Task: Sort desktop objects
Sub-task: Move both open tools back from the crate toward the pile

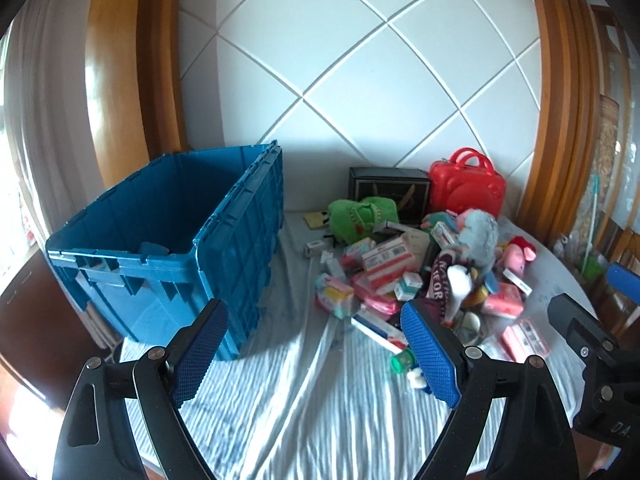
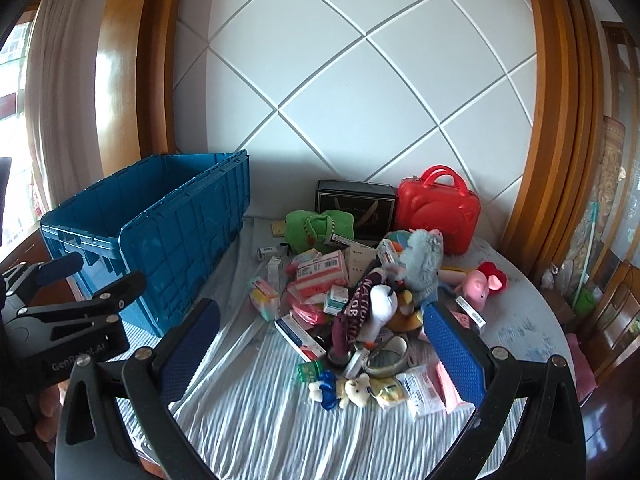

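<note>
Both tools hang above the near edge of the table, level and pointed toward the back wall, side by side. The left gripper (image 1: pixel 316 348) has its blue textured pads (image 1: pixel 200 354) spread wide, with nothing between them and nothing touching them; bare cloth lies beneath. The right gripper (image 2: pixel 320 354) is likewise fully released, its blue pads (image 2: pixel 454 354) wide apart and empty, framing the front of the clutter without touching any of it.

Just beyond the right gripper's fingers lies the heap of mixed desktop objects (image 2: pixel 352 288): pink and white cardboard medicine boxes (image 2: pixel 322 272), a grey plush mouse (image 2: pixel 420 264), a white plush bird wrapped in a maroon lettered scarf (image 2: pixel 380 308), a small cream teddy keychain (image 2: pixel 356 390), a green-capped little bottle (image 2: pixel 310 370), a roll of tape (image 2: pixel 386 360) and a pink plush pig (image 2: pixel 480 282) off to the right. A green plush toy (image 2: pixel 320 226) sits behind the pile.

To the left stands a large blue ribbed plastic crate (image 1: pixel 168 252), open at the top, close beside the left gripper. Against the wall are a black rectangular gift box (image 2: pixel 354 206) and, touching its right side, a red hard-shell carry case with a handle (image 2: pixel 438 210).

Everything rests on a round table draped in a pale blue striped, wrinkled cloth (image 2: pixel 260 412). Behind it rises a white padded wall panel with diagonal seams (image 2: pixel 352 80), framed by glossy wooden columns (image 2: pixel 560 120), with pale curtains (image 2: pixel 60 100) at the left.
</note>
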Demonstrator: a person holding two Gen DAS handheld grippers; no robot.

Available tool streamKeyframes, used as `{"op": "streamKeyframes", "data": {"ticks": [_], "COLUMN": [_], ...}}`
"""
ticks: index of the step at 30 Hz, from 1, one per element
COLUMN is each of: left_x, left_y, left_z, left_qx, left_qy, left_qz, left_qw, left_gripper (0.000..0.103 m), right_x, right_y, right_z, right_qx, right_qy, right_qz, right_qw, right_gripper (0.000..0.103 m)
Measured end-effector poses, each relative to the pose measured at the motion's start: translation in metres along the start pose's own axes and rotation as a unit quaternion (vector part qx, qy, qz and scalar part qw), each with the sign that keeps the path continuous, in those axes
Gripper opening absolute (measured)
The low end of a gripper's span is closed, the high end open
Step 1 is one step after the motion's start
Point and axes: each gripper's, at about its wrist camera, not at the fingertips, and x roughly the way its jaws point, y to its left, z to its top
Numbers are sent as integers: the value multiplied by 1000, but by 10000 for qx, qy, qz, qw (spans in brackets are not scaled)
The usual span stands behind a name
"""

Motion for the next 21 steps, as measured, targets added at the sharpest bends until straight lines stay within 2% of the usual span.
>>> {"op": "streamKeyframes", "data": {"ticks": [7, 21], "left_x": [-13, -22], "left_y": [2, 17], "left_z": [-13, -23], "left_qx": [163, 204], "left_qy": [-7, -39], "left_qz": [-135, -99], "left_qw": [9998, 9997], "left_gripper": [89, 89], "right_x": [-12, -17], "right_y": [2, 24], "right_z": [-14, -23], "right_qx": [172, 111], "right_qy": [62, 160], "right_qz": [-125, -170], "right_qw": [9998, 9997], "right_gripper": [103, 103]}}
